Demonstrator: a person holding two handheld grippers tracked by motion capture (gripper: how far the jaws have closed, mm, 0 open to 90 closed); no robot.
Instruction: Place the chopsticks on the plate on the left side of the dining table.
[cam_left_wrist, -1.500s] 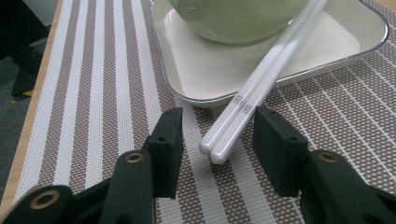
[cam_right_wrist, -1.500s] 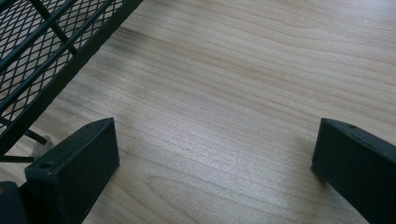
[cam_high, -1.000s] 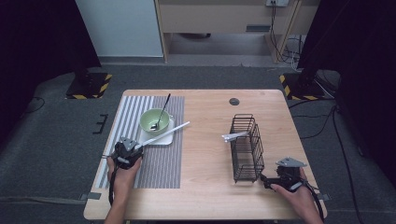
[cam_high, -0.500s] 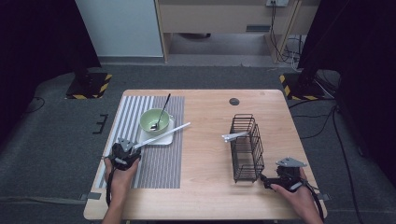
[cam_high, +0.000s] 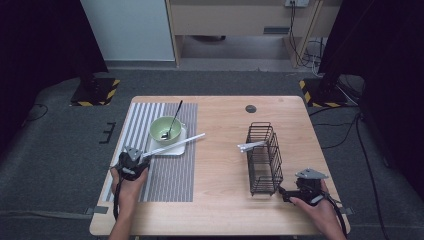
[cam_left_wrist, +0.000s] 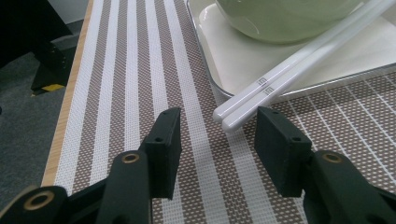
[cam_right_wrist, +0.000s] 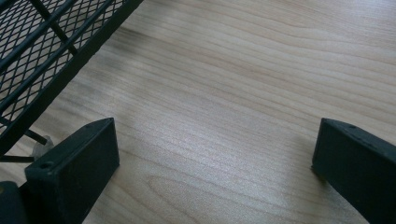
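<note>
A pair of white chopsticks (cam_high: 175, 144) lies slanted across a white tray (cam_high: 178, 148), beside a green bowl (cam_high: 164, 129) that holds a black spoon (cam_high: 174, 116). My left gripper (cam_high: 141, 156) is open at the chopsticks' near end. In the left gripper view the chopstick tips (cam_left_wrist: 233, 114) lie between the jaws of the left gripper (cam_left_wrist: 218, 122), untouched, on the striped placemat (cam_left_wrist: 140, 70). My right gripper (cam_high: 284, 193) rests open on the bare wood beside the near end of a black wire basket (cam_high: 264, 159). The right gripper (cam_right_wrist: 217, 144) has nothing between its jaws.
A white utensil (cam_high: 250, 146) pokes out of the basket's left side. The basket's mesh (cam_right_wrist: 42, 42) stands just left of my right gripper. A round dark grommet (cam_high: 250, 108) sits in the table (cam_high: 225, 200) at the back. The placemat (cam_high: 165, 180) covers the table's left part.
The left hand has shifted only slightly around the chopsticks' near end. The right gripper and the objects on the table have stayed put.
</note>
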